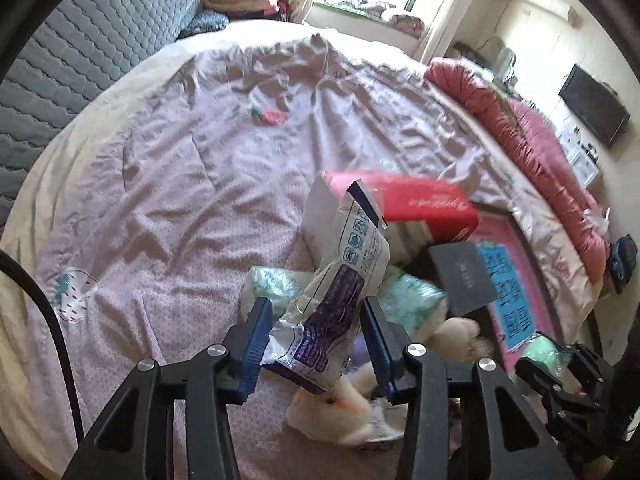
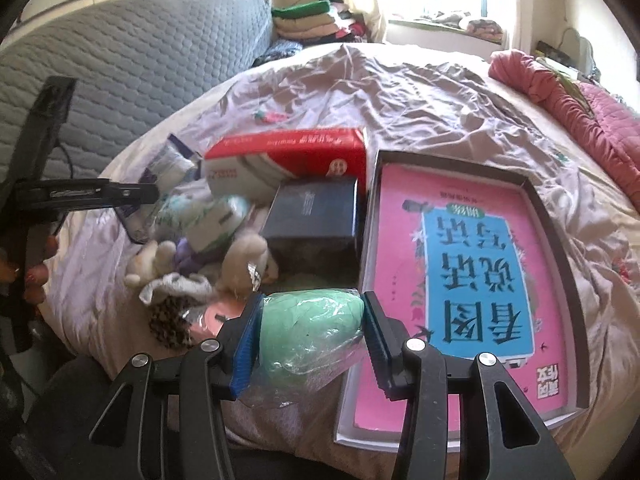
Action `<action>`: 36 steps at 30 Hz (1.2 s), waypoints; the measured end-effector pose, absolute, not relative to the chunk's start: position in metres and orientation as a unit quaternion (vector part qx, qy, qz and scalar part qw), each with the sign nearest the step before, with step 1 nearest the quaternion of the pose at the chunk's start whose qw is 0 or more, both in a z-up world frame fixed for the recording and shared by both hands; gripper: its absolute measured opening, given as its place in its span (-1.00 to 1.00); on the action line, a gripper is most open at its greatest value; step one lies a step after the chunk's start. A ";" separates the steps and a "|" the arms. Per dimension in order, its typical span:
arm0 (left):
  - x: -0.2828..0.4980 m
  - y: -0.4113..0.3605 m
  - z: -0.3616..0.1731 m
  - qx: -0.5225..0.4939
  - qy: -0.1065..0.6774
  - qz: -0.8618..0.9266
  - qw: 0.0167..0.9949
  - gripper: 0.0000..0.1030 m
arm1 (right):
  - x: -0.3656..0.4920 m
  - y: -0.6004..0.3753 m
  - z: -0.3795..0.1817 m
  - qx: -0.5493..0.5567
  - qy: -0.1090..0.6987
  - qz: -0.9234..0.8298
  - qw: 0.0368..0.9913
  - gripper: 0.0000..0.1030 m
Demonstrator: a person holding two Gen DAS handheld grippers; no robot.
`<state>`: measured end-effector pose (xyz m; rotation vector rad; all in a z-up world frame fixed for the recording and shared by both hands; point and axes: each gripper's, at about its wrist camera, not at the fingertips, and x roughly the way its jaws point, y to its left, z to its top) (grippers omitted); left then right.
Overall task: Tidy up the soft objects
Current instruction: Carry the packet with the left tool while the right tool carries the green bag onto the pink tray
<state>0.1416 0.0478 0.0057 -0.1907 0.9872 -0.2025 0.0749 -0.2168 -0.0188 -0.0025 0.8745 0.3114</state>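
My left gripper (image 1: 316,312) is shut on a crumpled white and purple plastic packet (image 1: 340,280), held above the bed. Under it lie a white plush toy (image 1: 340,412) and pale green tissue packs (image 1: 412,296). My right gripper (image 2: 312,320) is shut on a soft green bundle in clear plastic (image 2: 310,328), near the bed's front edge. In the right wrist view the plush toy (image 2: 240,256) and tissue pack (image 2: 208,216) lie in a pile to the left, with the left gripper (image 2: 154,193) and its packet (image 2: 170,164) beyond.
A red and white box (image 2: 288,156), a dark box (image 2: 316,212) and a tray (image 2: 560,248) holding a pink and blue book (image 2: 472,272) lie on the wrinkled pink bedsheet (image 1: 180,160). A rolled red quilt (image 1: 532,140) lines the right side. A grey headboard (image 2: 120,64) stands behind.
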 end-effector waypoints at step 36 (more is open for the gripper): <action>0.096 -0.158 0.026 -0.044 0.475 -0.206 0.854 -0.23 | 0.075 -0.360 0.023 0.086 0.371 0.033 0.924 -0.04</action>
